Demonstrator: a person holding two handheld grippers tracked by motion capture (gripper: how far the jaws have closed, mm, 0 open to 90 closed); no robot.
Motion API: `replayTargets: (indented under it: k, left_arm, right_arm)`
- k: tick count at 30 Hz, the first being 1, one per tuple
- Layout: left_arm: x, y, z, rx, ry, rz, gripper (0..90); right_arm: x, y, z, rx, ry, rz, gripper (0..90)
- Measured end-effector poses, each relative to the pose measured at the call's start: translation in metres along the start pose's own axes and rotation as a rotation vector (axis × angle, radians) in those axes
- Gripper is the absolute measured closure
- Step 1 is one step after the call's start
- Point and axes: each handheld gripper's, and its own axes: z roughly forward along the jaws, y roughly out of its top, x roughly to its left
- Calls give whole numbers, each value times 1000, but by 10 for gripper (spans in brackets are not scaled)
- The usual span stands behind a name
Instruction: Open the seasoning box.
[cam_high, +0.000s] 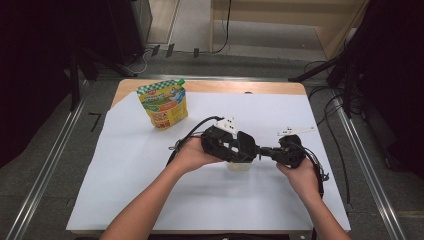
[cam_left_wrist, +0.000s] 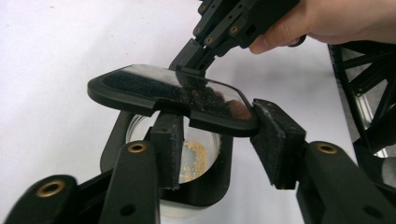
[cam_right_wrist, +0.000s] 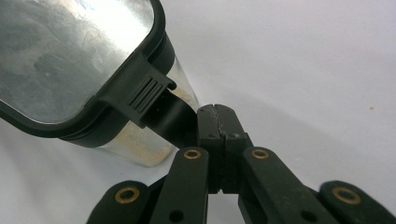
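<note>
My left gripper (cam_left_wrist: 219, 140) sat w/ its jaws part-closed around the black-rimmed lid (cam_left_wrist: 173, 95) of a clear container (cam_left_wrist: 198, 156): one pad lay vs. the rim, lower centre of the left gripper view, the other just beside the lid's right corner; can't tell if it pressed. My right gripper (cam_right_wrist: 217, 112) was fully closed, tips together just right of the lid's tab (cam_right_wrist: 144, 93); whether it pinched anything, can't tell. In the high view, container (cam_high: 240, 165) sat centre frame on white sheet (cam_high: 150, 165); a yellow pouch (cam_high: 163, 103) stood upper left.
</note>
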Motion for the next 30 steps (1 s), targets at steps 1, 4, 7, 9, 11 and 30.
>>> replayTargets:
  k: [1, 4, 7, 9, 11, 30]
  left_arm:
    - [0, 2, 0, 4, -7, -1, 605]
    - [-1, 8, 1, 17, -21, 0, 659]
    - [-2, 13, 1, 41, -30, -9, 674]
    - [-2, 14, 2, 53, -37, -15, 687]
    - [-2, 15, 2, 58, -38, -16, 698]
    - [-11, 37, 6, 52, -54, 45, 809]
  right_arm:
    - [0, 0, 0, -2, 0, -1, 900]
    - [0, 0, 0, -3, 2, 2, 900]
    - [0, 0, 0, -4, 1, 4, 900]
    - [0, 0, 0, -4, 1, 3, 900]
    - [0, -1, 0, -5, 4, 5, 900]
    - [0, -2, -1, -11, 10, 1, 900]
